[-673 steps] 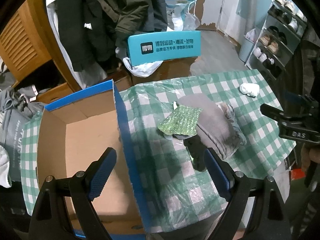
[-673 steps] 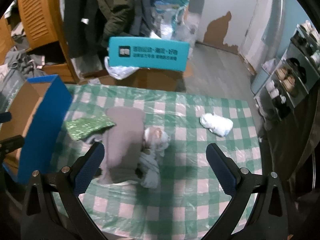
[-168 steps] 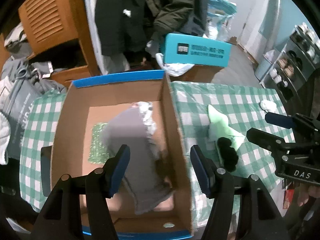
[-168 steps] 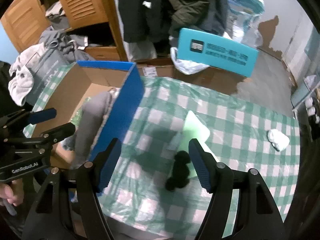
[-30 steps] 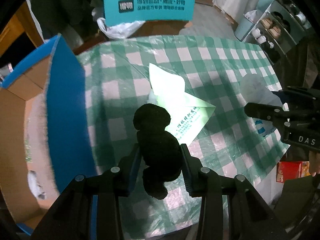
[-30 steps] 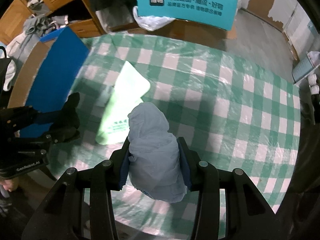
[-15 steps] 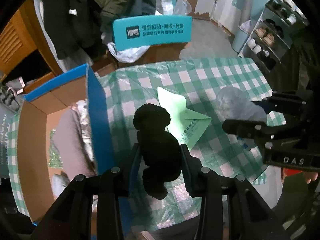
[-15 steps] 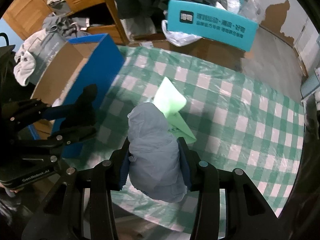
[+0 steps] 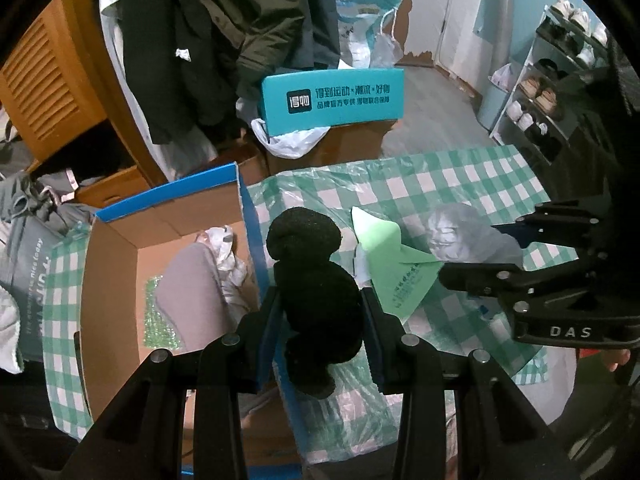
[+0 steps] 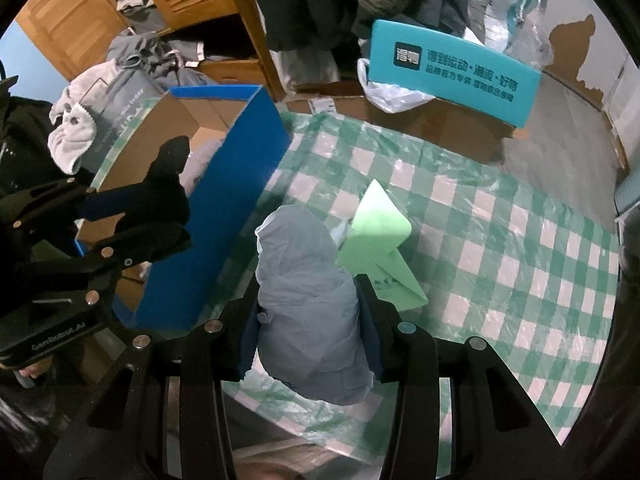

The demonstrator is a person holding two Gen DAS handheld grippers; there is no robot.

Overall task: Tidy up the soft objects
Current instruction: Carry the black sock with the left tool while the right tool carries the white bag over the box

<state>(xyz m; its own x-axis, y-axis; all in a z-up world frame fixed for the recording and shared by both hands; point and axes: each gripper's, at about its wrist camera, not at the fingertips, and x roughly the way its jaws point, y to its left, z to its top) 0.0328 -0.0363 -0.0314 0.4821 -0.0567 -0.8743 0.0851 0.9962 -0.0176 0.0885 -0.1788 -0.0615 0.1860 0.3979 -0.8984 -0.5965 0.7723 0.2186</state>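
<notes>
My left gripper (image 9: 320, 316) is shut on a black fuzzy soft item (image 9: 316, 280), held in the air over the blue edge of the cardboard box (image 9: 116, 264). Seen from the right wrist, that same black item (image 10: 168, 188) hangs by the box (image 10: 248, 200). My right gripper (image 10: 308, 332) is shut on a pale grey-white soft bundle (image 10: 308, 292), above the checked tablecloth (image 10: 500, 248). In the left wrist view the bundle (image 9: 460, 236) shows at the right. Inside the box lie a grey cloth (image 9: 188, 292), a white rag and a green glittery piece (image 9: 156, 312).
A light green plastic bag (image 10: 380, 248) lies on the tablecloth between the two grippers. Behind the table stand a teal box (image 9: 332, 100), hanging coats (image 9: 224, 40) and a wooden cabinet (image 9: 44, 80). A shoe rack (image 9: 556, 92) is at the far right.
Both grippers have risen with their loads and tilted up, so more of the room shows. The left one has come over toward the box, whose inside is now visible.
</notes>
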